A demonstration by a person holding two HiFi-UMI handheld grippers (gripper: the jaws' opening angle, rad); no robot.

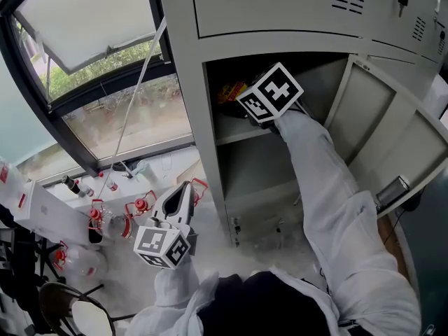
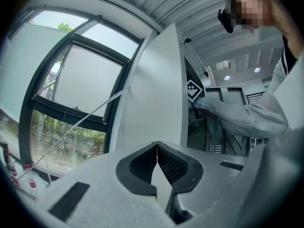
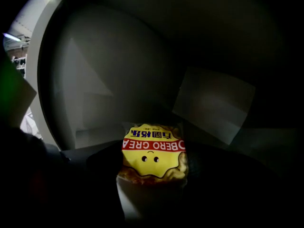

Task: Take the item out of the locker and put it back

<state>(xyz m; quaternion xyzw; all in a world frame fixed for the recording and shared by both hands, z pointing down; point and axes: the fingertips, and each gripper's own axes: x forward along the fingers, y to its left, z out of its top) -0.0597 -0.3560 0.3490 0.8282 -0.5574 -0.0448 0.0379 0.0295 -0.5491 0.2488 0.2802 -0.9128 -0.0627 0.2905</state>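
Inside the locker (image 1: 187, 61), the right hand-held gripper (image 3: 151, 182) grasps the yellow snack packet (image 3: 153, 151) over the upper shelf (image 1: 234, 133). Outside the locker, the left hand-held gripper (image 2: 156, 161) is clenched, empty.

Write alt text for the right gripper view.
A yellow snack packet with a cartoon face and red band is held between the right gripper's dark jaws inside a dim grey locker. A bright sliver of the room shows at the far left.
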